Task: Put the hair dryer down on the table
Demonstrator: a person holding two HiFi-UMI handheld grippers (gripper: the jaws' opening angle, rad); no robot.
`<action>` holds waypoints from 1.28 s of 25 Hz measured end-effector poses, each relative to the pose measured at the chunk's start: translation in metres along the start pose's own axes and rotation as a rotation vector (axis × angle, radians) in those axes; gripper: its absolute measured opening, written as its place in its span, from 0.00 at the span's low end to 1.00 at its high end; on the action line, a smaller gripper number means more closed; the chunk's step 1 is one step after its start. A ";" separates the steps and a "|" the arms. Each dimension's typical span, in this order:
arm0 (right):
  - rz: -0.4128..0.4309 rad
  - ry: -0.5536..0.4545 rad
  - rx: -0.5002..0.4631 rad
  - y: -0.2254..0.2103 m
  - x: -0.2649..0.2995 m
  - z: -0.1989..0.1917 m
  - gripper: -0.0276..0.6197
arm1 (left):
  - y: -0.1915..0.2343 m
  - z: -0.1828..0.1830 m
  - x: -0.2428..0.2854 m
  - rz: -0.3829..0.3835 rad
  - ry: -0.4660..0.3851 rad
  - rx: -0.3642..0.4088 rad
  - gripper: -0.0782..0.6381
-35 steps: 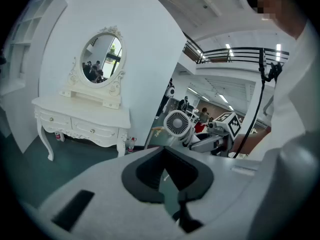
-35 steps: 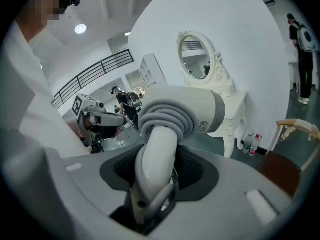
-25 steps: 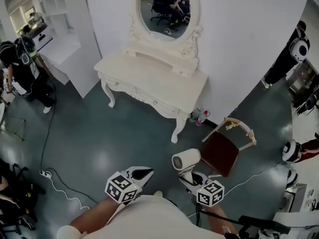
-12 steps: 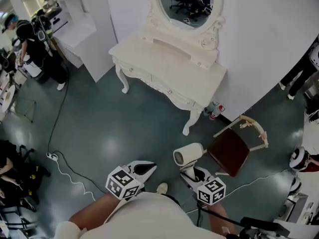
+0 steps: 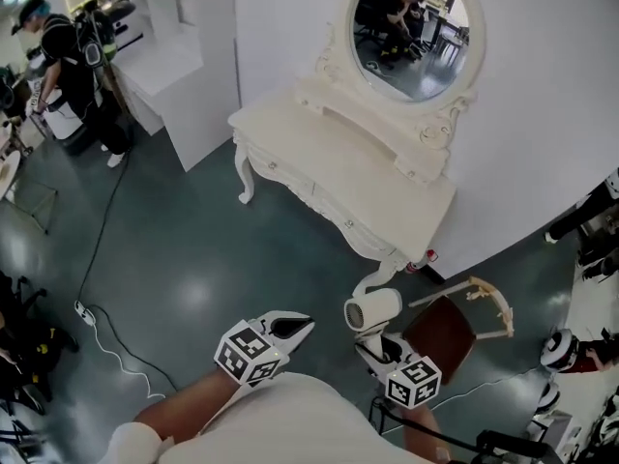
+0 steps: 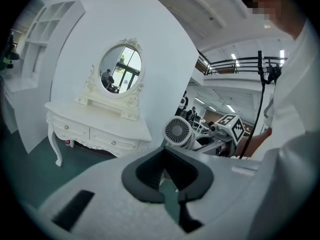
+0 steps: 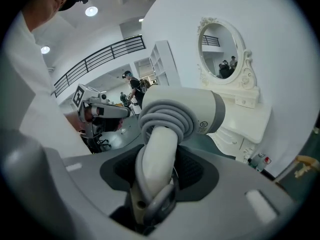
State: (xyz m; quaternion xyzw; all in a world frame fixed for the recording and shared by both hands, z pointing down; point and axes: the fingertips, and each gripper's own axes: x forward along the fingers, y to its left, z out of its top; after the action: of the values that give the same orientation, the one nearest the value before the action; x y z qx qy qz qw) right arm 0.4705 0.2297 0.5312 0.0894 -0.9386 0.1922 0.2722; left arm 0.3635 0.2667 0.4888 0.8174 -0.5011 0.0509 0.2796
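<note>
A white hair dryer (image 5: 372,309) with its grey cord wound round the handle is held up over the floor, a short way in front of the white dressing table (image 5: 387,196). My right gripper (image 5: 380,344) is shut on the handle, and the barrel lies across above the jaws in the right gripper view (image 7: 195,109). The right gripper (image 7: 157,171) has the handle between both pads. My left gripper (image 5: 298,327) is to the left of the dryer, shut, with nothing in it. From the left gripper (image 6: 167,176) view, the hair dryer (image 6: 178,132) shows its rear grille.
An oval mirror (image 5: 416,27) stands on the dressing table's back. A wooden chair (image 5: 445,332) with a brown seat stands right of the dryer. Small bottles (image 5: 426,257) sit by the table leg. A cable (image 5: 106,341) crosses the floor at left. A person (image 5: 68,56) stands beside white shelves (image 5: 179,46).
The head view has swung toward the dressing table, which now lies nearer the dryer. Both grippers keep their places relative to each other, and the right one still holds the dryer.
</note>
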 end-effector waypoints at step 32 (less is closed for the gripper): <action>0.222 0.076 -0.323 -0.143 0.424 0.380 0.34 | 0.437 0.201 -0.055 0.335 -0.093 -0.119 0.11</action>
State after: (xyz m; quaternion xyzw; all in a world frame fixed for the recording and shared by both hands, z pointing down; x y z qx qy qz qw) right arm -0.0266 -0.0826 0.5114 -0.0669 -0.9503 0.0714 0.2954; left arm -0.0738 0.0590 0.4779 0.7059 -0.6449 0.0289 0.2916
